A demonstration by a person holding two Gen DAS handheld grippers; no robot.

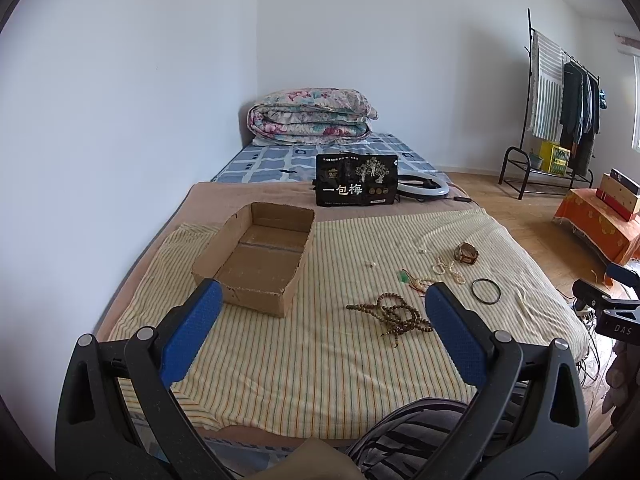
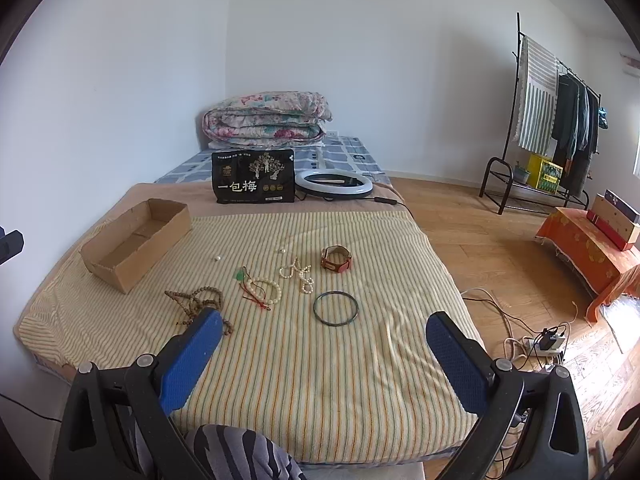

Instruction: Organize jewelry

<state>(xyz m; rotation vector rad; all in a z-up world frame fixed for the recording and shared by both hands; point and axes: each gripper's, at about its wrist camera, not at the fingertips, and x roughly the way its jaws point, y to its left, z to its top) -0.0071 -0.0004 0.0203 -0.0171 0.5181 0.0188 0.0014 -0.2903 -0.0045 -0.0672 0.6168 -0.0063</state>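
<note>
An open, empty cardboard box (image 1: 256,256) (image 2: 136,242) sits on the striped cloth at the left. Jewelry lies to its right: a brown bead necklace (image 1: 394,314) (image 2: 198,302), a white bead bracelet with red cord (image 2: 264,289), a pearl string (image 2: 298,274) (image 1: 448,268), a dark bangle (image 2: 335,307) (image 1: 485,291) and a brown watch (image 2: 337,259) (image 1: 466,253). My left gripper (image 1: 324,312) is open and empty, above the cloth in front of the box. My right gripper (image 2: 322,338) is open and empty, just short of the bangle.
A black snack bag (image 2: 254,176) and a ring light (image 2: 334,183) stand behind the cloth, with a folded quilt (image 2: 266,120) at the bed's far end. Cables and a power strip (image 2: 544,344) lie on the wooden floor at the right, near an orange-draped stand (image 2: 592,252).
</note>
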